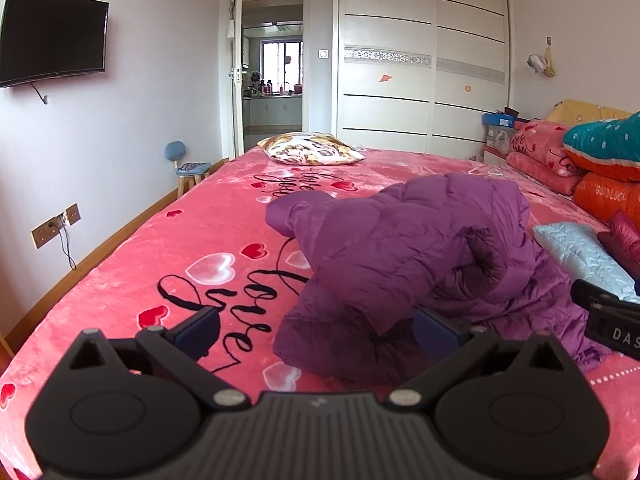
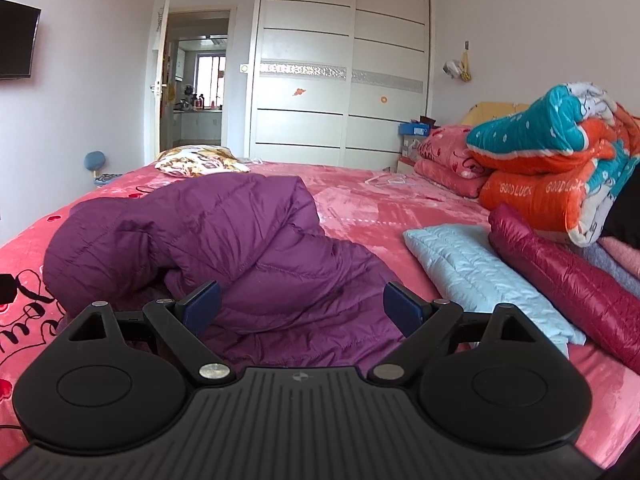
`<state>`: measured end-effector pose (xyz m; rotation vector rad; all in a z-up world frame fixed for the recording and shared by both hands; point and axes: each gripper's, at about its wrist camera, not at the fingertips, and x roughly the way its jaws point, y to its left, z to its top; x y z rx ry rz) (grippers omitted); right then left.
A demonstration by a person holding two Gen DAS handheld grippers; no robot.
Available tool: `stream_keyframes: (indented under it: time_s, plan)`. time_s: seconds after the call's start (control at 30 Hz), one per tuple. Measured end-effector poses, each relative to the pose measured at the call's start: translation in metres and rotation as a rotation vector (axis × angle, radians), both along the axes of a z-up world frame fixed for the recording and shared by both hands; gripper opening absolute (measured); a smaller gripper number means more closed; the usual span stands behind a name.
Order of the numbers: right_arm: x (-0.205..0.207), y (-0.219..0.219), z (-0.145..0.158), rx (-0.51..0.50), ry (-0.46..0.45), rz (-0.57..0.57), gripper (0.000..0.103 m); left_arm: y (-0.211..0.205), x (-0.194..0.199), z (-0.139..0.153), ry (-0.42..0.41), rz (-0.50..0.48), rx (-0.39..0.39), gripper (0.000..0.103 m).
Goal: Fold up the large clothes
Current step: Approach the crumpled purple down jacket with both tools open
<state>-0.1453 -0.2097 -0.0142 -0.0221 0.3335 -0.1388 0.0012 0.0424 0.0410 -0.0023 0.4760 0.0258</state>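
Note:
A purple quilted down jacket (image 1: 404,248) lies bunched and partly folded on the pink heart-print bed cover (image 1: 168,248). My left gripper (image 1: 316,330) is open just before the jacket's near hem, with nothing between its blue pads (image 1: 200,330). In the right wrist view the same jacket (image 2: 224,240) fills the middle, and my right gripper (image 2: 302,308) hovers open over its near edge, holding nothing. The right gripper's black body (image 1: 608,320) shows at the right edge of the left wrist view.
A light blue quilted garment (image 2: 476,272) and a dark red jacket (image 2: 572,280) lie right of the purple one. Folded quilts (image 2: 552,168) are stacked at the far right. A patterned pillow (image 1: 312,148) rests at the far end; wardrobe (image 1: 424,60) behind.

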Motion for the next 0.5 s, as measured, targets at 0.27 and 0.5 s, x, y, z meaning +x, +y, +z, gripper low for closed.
stream_keyframes:
  time_s: [0.27, 0.5]
  plan:
    - [0.006, -0.007, -0.006, 0.041, 0.023, -0.015, 0.103, -0.010, 0.005, -0.009, 0.016, -0.031, 0.016, 0.102]
    - [0.009, -0.017, -0.015, 0.086, 0.050, -0.026, 0.103, -0.013, 0.010, -0.018, 0.024, -0.048, 0.028, 0.102]
